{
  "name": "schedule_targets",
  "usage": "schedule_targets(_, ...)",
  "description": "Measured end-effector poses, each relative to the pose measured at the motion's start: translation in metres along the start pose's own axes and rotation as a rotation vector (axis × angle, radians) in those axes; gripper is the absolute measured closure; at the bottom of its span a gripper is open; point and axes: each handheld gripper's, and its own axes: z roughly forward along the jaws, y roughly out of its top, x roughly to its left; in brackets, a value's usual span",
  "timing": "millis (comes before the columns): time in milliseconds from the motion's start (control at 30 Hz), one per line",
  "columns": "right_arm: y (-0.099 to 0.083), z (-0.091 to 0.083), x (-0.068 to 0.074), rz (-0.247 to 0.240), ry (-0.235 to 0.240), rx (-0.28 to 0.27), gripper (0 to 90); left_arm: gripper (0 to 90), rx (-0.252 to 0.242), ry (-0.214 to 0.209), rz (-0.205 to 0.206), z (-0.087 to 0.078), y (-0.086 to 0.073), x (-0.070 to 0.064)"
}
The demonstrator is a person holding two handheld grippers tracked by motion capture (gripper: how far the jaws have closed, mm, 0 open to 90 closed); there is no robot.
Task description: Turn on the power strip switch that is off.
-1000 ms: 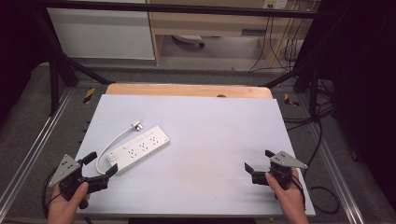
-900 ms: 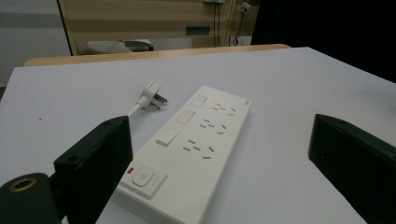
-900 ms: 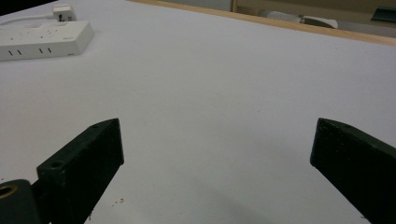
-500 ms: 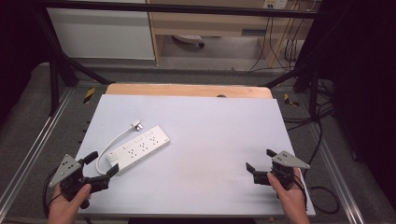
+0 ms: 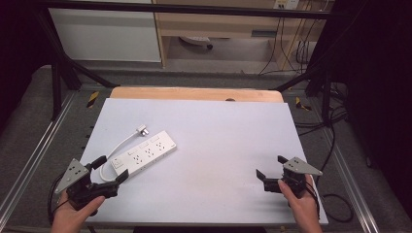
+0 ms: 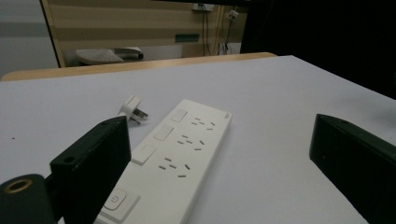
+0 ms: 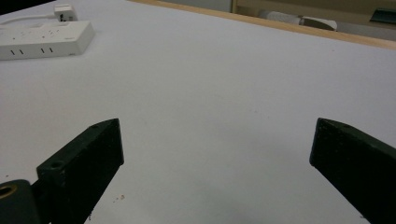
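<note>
A: Where does the left hand-held gripper (image 5: 109, 170) sit?

B: At the near left corner of the bench (image 5: 218, 141), held in a hand (image 5: 73, 216). Its jaws stand wide apart with nothing between them.

A: And what lies in front of it?

B: A white power strip (image 5: 142, 154), flat on the bench, just ahead of the jaws. In the left gripper view the near end of the strip (image 6: 177, 154), the end with the button, lies just beside the jaw on the left of that view and partly behind it; I cannot tell if they touch.

A: The cord?

B: A white cord (image 5: 119, 148) loops from the strip's near end and runs out past the gripper's far side to a plug (image 5: 141, 129), which lies on the bench beyond the strip.

A: The right hand-held gripper (image 5: 271, 166)?

B: Near the right front edge, held in the other hand (image 5: 301, 204), well apart from the strip. Its jaws are also spread wide and empty, bare bench between them. From its own camera the strip (image 7: 44, 38) lies far off to the upper left.
</note>
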Motion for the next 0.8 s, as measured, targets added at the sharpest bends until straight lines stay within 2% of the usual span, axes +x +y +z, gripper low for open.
schedule_targets(233,0.000,-0.001,0.001,-0.001,0.001,0.000,3.4,8.0,0.000,0.011,-0.076,0.002,0.012,0.013)
schedule_targets(400,0.000,0.000,0.000,-0.006,0.001,0.001,3.4,9.0,0.011,0.039,-0.072,0.006,0.017,0.021)
schedule_targets(533,0.000,-0.001,0.001,-0.001,0.002,0.003,3.4,8.8,0.011,0.042,-0.083,0.008,0.021,0.027)
schedule_targets(800,0.000,-0.001,0.001,0.001,0.003,0.004,3.4,10.4,0.012,0.052,-0.071,0.016,0.031,0.034)
